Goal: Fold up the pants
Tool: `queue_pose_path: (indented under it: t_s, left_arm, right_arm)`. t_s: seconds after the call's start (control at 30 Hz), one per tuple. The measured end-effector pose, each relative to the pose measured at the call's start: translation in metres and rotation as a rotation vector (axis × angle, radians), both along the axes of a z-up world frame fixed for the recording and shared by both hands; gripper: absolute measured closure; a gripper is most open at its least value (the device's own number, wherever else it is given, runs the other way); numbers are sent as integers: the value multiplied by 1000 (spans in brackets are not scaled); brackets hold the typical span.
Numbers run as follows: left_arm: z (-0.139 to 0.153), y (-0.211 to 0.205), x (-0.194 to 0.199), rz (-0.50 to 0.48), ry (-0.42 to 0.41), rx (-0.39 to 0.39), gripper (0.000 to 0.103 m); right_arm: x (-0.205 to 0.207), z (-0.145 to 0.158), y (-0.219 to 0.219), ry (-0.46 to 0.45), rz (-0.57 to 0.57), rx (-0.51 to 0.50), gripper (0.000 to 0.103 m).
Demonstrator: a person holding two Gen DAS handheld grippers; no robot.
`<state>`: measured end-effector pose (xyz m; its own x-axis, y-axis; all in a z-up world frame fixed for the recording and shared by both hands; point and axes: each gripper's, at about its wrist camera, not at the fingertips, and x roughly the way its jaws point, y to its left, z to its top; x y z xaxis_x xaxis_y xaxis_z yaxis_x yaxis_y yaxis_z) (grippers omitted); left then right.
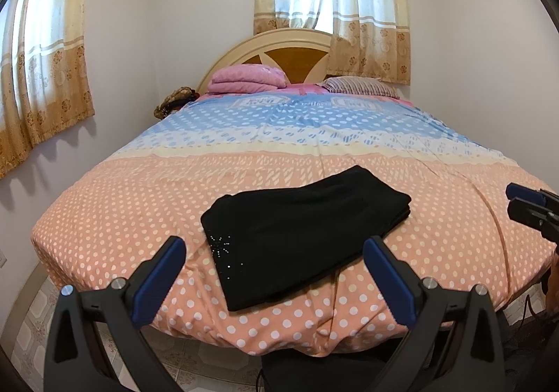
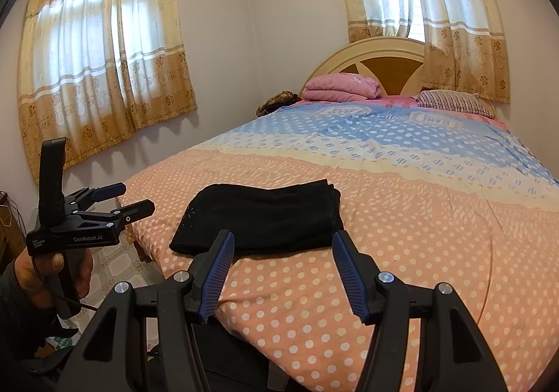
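The black pants lie folded into a compact rectangle on the peach polka-dot bedspread near the foot of the bed; small sparkly studs show on their near left corner. They also show in the right wrist view. My left gripper is open and empty, held back from the bed's foot edge with the pants ahead of it; it also shows in the right wrist view. My right gripper is open and empty, just short of the pants; it shows at the left view's right edge.
The bed fills the room's middle, with a folded pink blanket and a striped pillow at the headboard. Curtained windows are on the left and back walls. Tiled floor lies left of the bed.
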<state>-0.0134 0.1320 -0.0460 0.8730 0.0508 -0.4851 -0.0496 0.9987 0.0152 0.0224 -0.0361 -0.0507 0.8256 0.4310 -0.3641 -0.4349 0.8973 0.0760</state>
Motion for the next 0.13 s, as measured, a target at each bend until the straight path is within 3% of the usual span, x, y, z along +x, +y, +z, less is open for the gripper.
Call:
queue_pose_path:
  t_s: [0.13]
  left_arm:
    - [-2, 1, 1, -2, 2, 5, 0]
  right_arm:
    - [1, 0, 0, 4, -2, -1, 43]
